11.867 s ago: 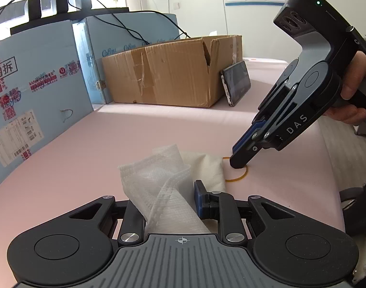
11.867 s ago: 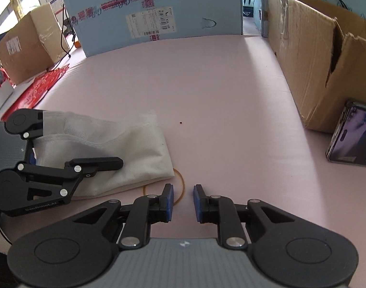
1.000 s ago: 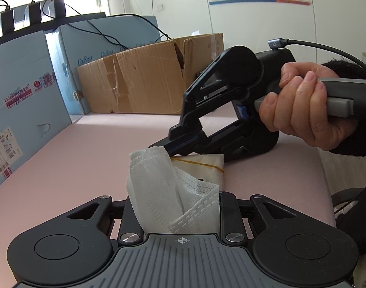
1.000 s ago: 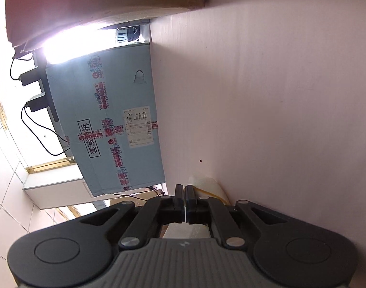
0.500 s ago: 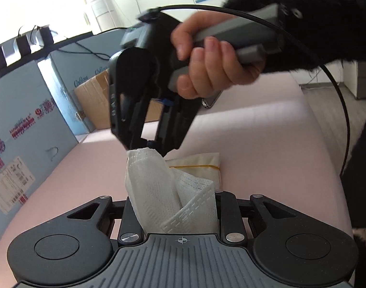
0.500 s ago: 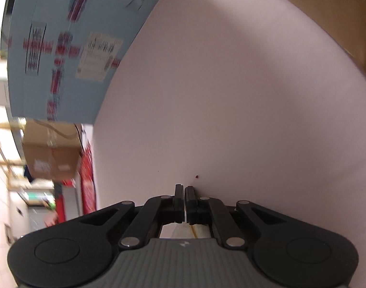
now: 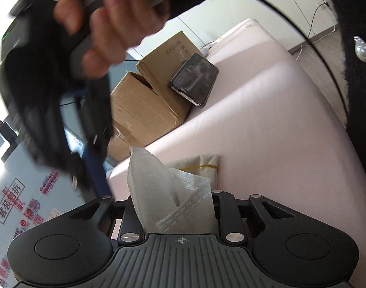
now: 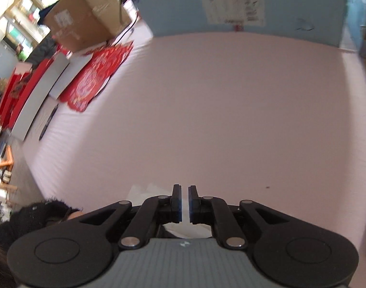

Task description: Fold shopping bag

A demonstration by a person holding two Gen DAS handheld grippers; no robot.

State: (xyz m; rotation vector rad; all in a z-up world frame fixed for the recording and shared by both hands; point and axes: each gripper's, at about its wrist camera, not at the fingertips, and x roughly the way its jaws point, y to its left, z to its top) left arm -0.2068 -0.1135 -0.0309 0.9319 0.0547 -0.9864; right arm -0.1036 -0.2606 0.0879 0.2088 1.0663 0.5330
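The folded white shopping bag (image 7: 158, 192) stands up between my left gripper's (image 7: 174, 199) fingers, which are shut on it. Its rolled cream end lies on the pink table beyond, with a yellow rubber band (image 7: 202, 166) around it. In the left wrist view my right gripper (image 7: 94, 163) hangs blurred above and left of the bag, held by a person's hand (image 7: 110, 24). In its own view the right gripper (image 8: 185, 192) has its jaws opening, a narrow gap with nothing between them. A bit of the white bag (image 8: 144, 190) shows just below its fingers.
A torn cardboard box (image 7: 146, 105) stands at the back with a phone (image 7: 195, 79) leaning on it. A blue foam board (image 8: 231, 4) walls the far side. Red paper sheets (image 8: 96, 72) lie at the table's left edge. The pink table (image 8: 207, 108) stretches ahead.
My right gripper has lifted away from the bag's banded end, rolled over, and its jaws have parted a little. The left gripper's view has tilted; it still holds the bag.
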